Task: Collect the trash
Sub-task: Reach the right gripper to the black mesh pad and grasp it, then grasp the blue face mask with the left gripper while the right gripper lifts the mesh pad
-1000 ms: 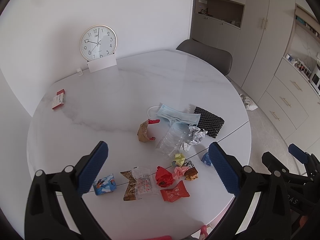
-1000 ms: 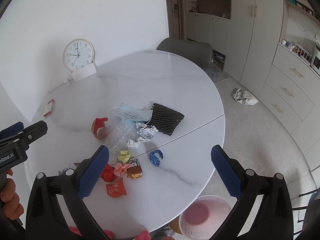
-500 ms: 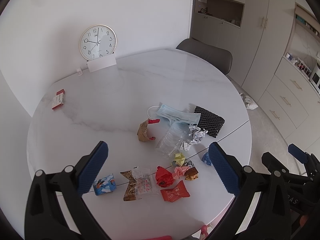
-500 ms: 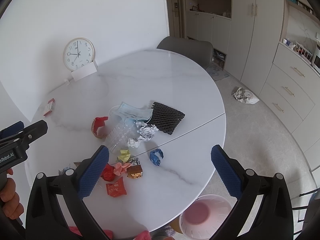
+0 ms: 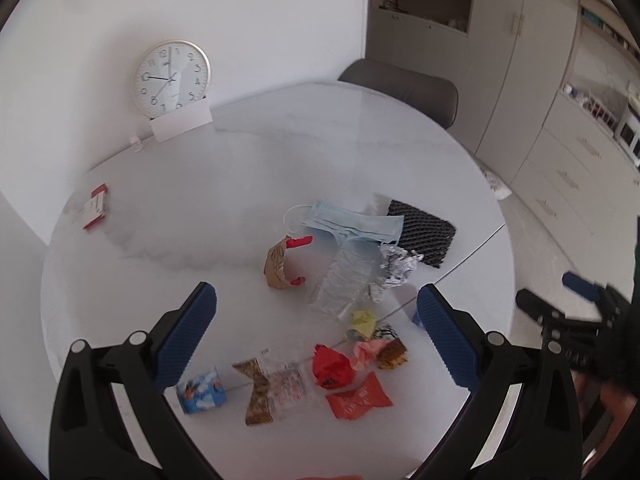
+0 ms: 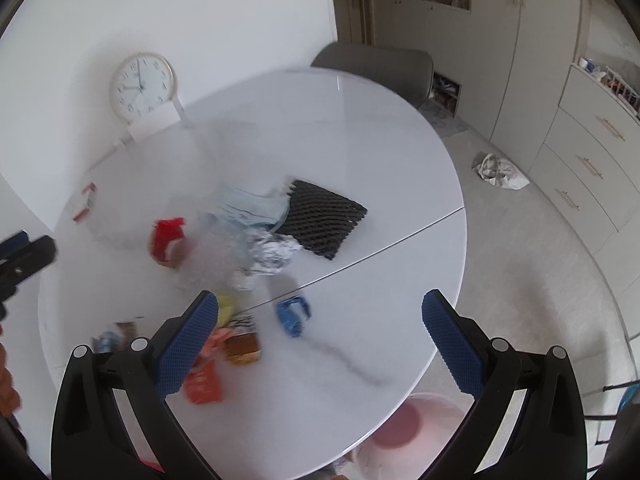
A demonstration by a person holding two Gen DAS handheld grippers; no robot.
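Trash lies scattered on a round white marble table: a blue face mask, black foam netting, crumpled foil, a clear plastic wrapper, a brown and red wrapper, red wrappers, a snack packet and a blue carton. My left gripper hangs open above the near trash. My right gripper is open above a blue crumpled wrapper. A pink bin stands under the table's near edge.
A wall clock with a white card leans at the table's far side, and a small red box lies at the left. A grey chair stands behind the table. Cabinets line the right, with a crumpled bag on the floor.
Both grippers have moved forward and down toward the table, so the trash looks larger. The right wrist view is now motion-blurred. Both stay open and nothing has been taken hold of.
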